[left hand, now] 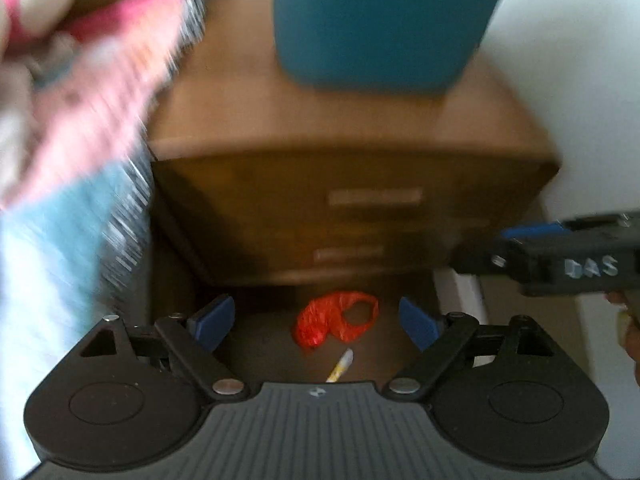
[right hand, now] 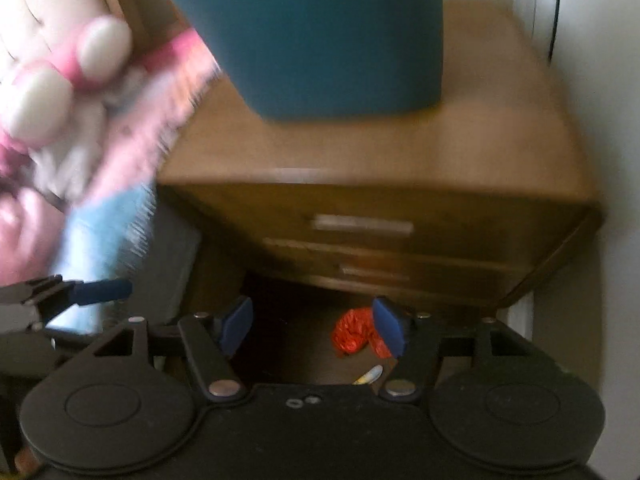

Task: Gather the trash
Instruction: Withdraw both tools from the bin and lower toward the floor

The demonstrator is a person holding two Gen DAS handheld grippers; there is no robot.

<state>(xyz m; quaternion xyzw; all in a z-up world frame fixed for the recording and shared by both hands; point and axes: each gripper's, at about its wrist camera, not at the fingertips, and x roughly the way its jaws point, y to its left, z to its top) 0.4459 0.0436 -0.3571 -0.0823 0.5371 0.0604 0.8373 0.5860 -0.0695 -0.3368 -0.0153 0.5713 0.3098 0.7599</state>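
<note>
Spread left tongs point(left hand: 316, 322) frame the red bag point(left hand: 336, 318) dead ahead on the floor; right tongs point(right hand: 314, 326), also spread, sit left of it.

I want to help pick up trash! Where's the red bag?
The red bag lies on the floor below the wooden dresser, beside a yellow wrapper, between the left gripper fingers.

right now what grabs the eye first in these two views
A big teal bin stands on a wooden nightstand. On the dark floor in front of it lies a red bag, with a yellow scrap beside it. Both grippers are open.
</note>
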